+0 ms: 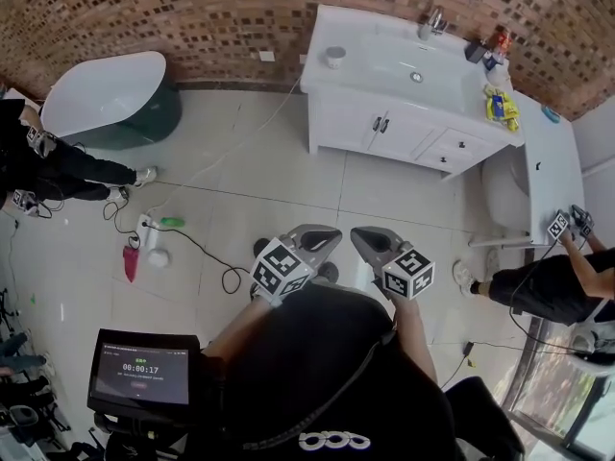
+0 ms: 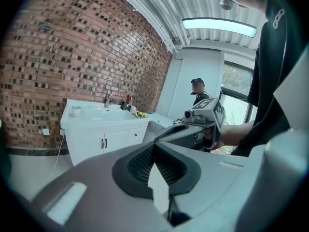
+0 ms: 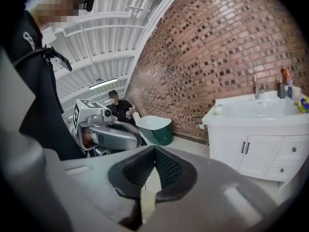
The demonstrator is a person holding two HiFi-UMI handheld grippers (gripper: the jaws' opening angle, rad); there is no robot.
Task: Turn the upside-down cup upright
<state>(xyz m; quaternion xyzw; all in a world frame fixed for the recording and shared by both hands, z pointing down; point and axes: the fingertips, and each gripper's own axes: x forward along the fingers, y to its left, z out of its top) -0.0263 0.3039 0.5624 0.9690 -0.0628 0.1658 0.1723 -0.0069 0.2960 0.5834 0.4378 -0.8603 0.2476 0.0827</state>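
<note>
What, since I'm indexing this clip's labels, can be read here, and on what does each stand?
"00:00:17" on the black screen on a stand, lower left in the head view.
Green line above it and red button below it: too small to read.
Labels on the small bottles on the white sink cabinet: too small to read.
Nothing else legible.

From here it looks like a bathroom display built inside a larger hall. Ahead of the left tool [image 1: 330, 235] and right tool [image 1: 361, 238], a white vanity [image 1: 384, 123] with basin [image 1: 399, 65] and tap [image 1: 434, 22] backs onto a brick wall [image 1: 192, 8]. Further left sits a freestanding bathtub [image 1: 101, 94] on the tiled floor [image 1: 250, 181]. Overhead is a ribbed industrial ceiling [image 2: 159, 8] with a strip light [image 2: 219, 26], and cables [image 1: 197, 245] trail across the tiles.
</note>
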